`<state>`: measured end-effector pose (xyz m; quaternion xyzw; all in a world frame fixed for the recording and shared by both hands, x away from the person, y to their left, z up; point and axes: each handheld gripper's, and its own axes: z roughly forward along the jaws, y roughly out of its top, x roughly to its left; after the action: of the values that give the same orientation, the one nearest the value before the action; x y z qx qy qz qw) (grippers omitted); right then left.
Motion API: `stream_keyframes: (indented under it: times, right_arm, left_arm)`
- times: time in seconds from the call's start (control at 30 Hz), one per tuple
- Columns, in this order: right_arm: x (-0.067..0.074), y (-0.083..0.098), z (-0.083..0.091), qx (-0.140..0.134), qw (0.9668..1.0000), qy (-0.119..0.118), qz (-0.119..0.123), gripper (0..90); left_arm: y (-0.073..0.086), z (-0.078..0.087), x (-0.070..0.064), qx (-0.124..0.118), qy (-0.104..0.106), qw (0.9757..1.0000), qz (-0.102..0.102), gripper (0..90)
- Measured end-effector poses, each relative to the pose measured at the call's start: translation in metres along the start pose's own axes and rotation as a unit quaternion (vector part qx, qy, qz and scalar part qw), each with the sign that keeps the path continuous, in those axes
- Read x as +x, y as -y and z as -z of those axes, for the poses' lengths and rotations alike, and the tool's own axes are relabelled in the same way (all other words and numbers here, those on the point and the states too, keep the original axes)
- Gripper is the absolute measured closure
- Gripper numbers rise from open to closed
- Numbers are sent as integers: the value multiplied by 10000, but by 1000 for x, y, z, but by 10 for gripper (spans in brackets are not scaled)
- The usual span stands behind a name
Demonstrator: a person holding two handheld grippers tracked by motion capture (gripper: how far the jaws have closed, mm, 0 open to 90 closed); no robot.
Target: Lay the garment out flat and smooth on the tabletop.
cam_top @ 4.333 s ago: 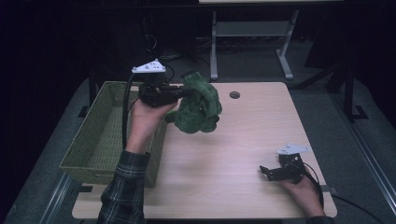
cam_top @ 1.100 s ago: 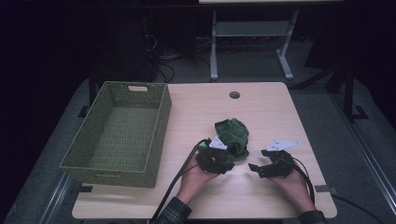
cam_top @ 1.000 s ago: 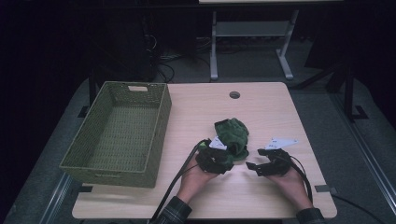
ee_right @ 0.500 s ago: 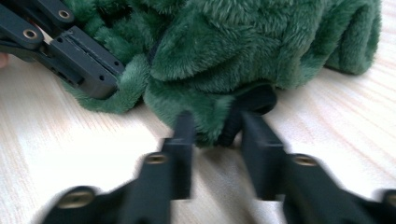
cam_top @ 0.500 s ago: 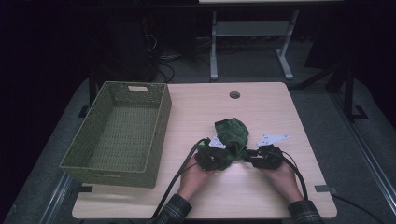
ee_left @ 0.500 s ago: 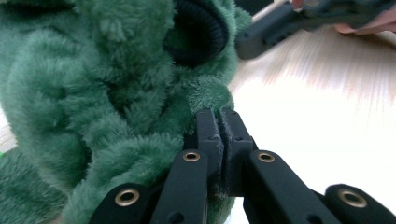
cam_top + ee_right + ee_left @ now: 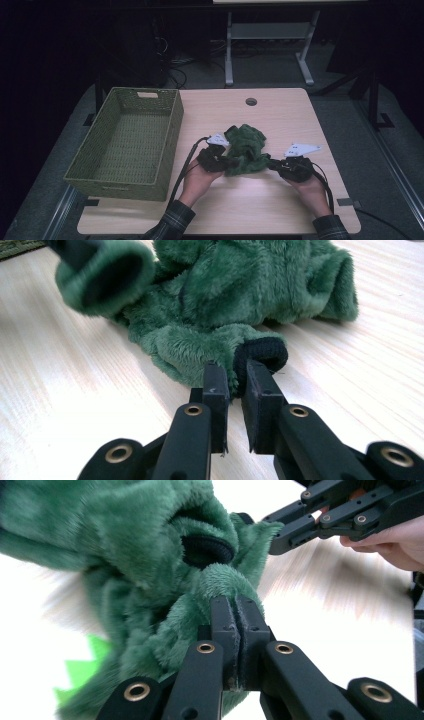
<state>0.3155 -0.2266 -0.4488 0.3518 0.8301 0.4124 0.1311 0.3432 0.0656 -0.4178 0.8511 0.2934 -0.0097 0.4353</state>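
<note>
A fuzzy green plush garment with black cuffs lies crumpled at the middle of the wooden table. My left gripper is at its left side, jaws shut on a fold of green fleece just below a black cuff opening. My right gripper is at the garment's right end. Its jaws have just been closing and now pinch a sleeve end with its black cuff between the pads. In the left gripper view, the right gripper reaches the far side of the plush.
A green woven basket stands on the table's left side, close to my left hand. A round cable hole sits near the far edge. A metal stand is on the floor behind the table.
The right gripper slid left from open table to the plush's right end and closed on it. The left gripper closed on the plush and lifted slightly.
</note>
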Motion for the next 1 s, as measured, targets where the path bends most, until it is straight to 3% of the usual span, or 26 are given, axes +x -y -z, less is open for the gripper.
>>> stream_keyframes:
  times: [0.23,0.43,0.57,0.77,0.87,1.0]
  right_arm:
    - [-1,6,16,44,9999,120,43,815]
    - [-2,13,29,74,9996,275,15,820]
    - [-5,21,36,60,9995,302,-116,824]
    - [-10,35,49,185,9987,403,-236,824]
    - [-10,42,50,228,9986,375,-302,789]
    - [-12,43,54,174,9984,428,-325,705]
  left_arm:
    - [7,25,14,7,-250,9997,78,883]
    - [15,35,24,-59,-194,9994,293,884]
    - [21,34,20,82,-188,9996,193,884]
    - [35,22,15,499,-241,9984,94,872]
    - [32,25,12,552,-355,9978,-48,836]
    - [23,41,5,351,-516,9980,-42,726]
